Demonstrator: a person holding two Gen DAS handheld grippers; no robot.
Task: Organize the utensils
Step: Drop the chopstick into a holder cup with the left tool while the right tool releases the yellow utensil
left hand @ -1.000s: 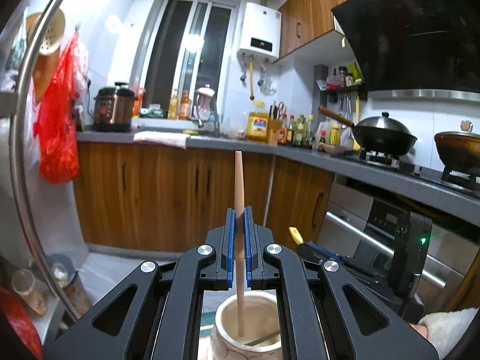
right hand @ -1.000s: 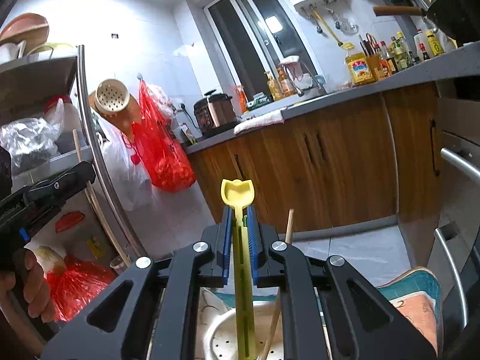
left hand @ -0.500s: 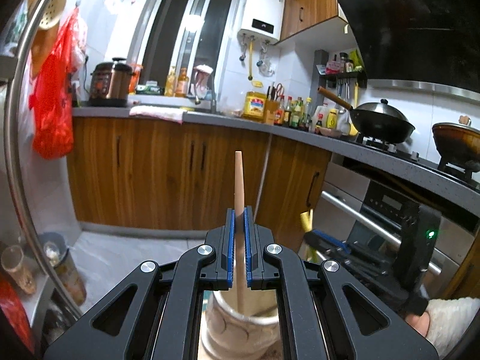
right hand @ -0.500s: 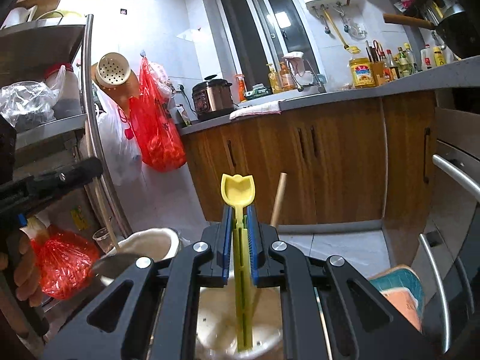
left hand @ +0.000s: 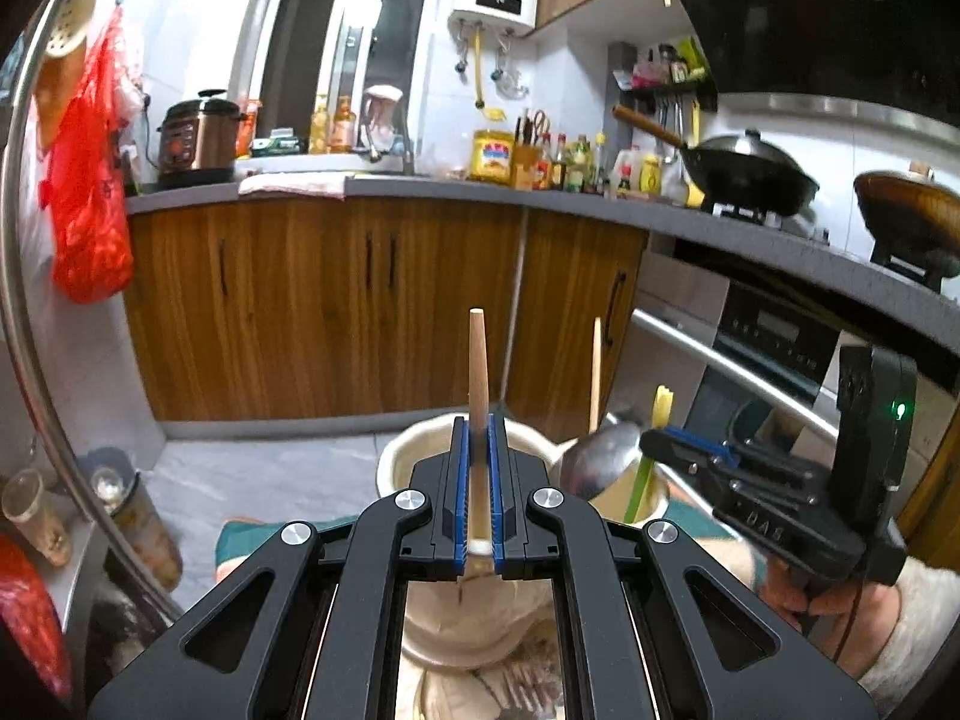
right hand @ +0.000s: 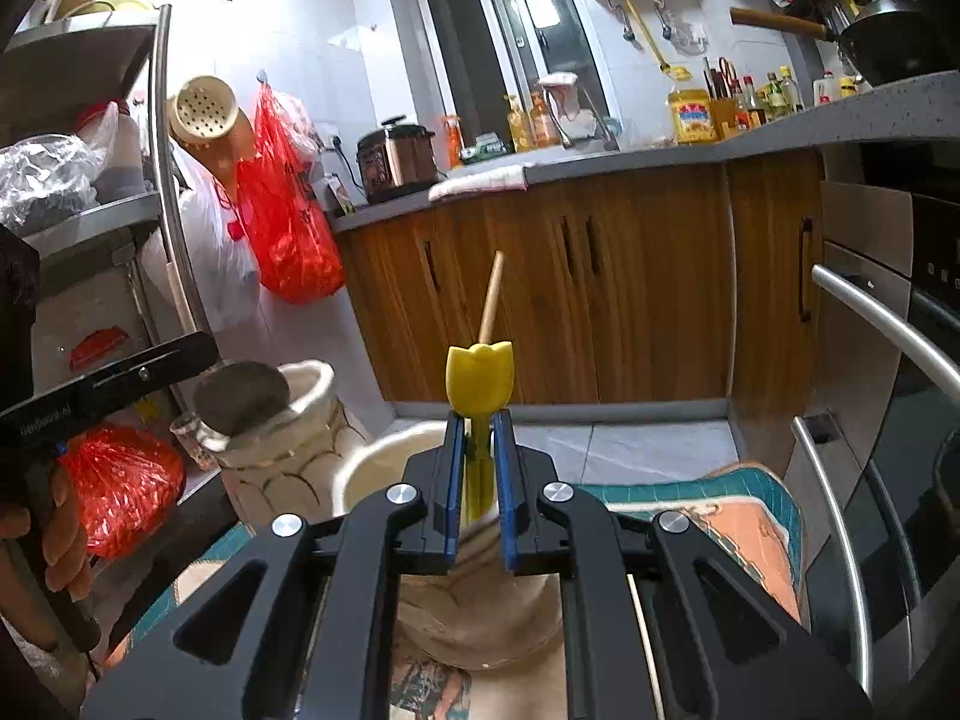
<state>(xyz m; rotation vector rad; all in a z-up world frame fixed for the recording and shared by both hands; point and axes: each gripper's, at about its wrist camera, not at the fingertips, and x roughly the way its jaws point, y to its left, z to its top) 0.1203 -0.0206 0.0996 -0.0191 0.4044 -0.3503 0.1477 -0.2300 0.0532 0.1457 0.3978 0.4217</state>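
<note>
My left gripper [left hand: 477, 480] is shut on a wooden utensil handle [left hand: 478, 360] that stands upright in a cream ceramic jar [left hand: 420, 456]. My right gripper [right hand: 478, 480] stands around a yellow utensil with a tulip-shaped end [right hand: 479, 381] over a second cream jar [right hand: 384, 468]; its jaws are slightly parted and the utensil sits loose between them. A wooden stick [right hand: 492, 300] rises behind it. In the left wrist view the right gripper [left hand: 666, 444] holds the yellow utensil [left hand: 651, 456] beside a metal ladle [left hand: 600, 459].
The jars stand on a patterned mat [right hand: 750, 516] with a teal edge. A metal rack [right hand: 162, 180] with red bags [right hand: 288, 228] is on the left. Wooden cabinets [left hand: 330, 312] and an oven [right hand: 888, 420] stand behind and to the right.
Both grippers have lowered their utensils into the jars. The right jaws have parted a little around the yellow utensil. The left stays shut on the wooden handle.
</note>
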